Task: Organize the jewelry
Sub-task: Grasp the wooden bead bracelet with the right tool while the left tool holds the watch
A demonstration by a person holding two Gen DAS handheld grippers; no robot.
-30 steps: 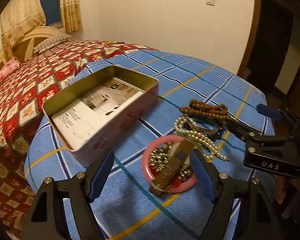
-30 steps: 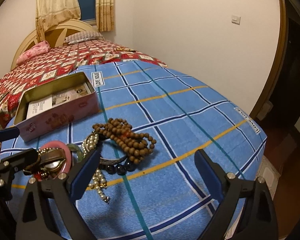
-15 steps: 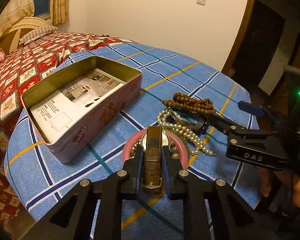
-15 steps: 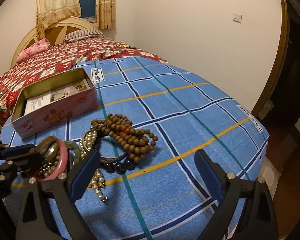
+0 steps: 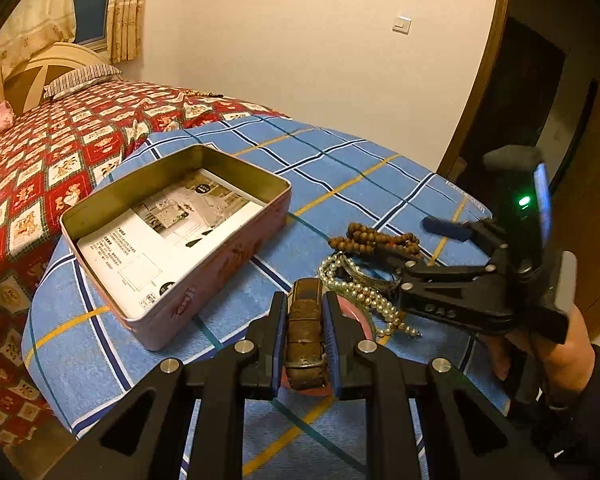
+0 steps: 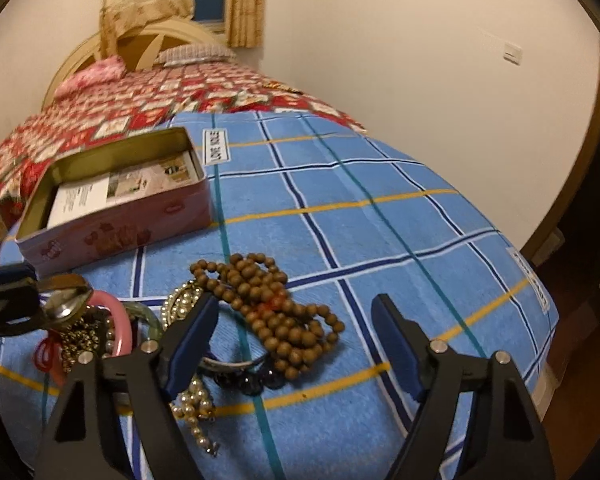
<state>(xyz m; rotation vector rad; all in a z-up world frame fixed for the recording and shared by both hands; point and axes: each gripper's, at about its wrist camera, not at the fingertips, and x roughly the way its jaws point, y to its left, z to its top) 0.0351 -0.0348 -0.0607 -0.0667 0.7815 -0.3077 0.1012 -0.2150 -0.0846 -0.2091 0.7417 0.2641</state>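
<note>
Leather watch strap sits clamped in the left gripper, just beside the tin; limp, so grip mid-band. Right gripper, empty, is closing around slippery wooden beads farther from the tin.

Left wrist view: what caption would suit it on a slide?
Left gripper clamps a brown watch strap beside the open tin.
</note>
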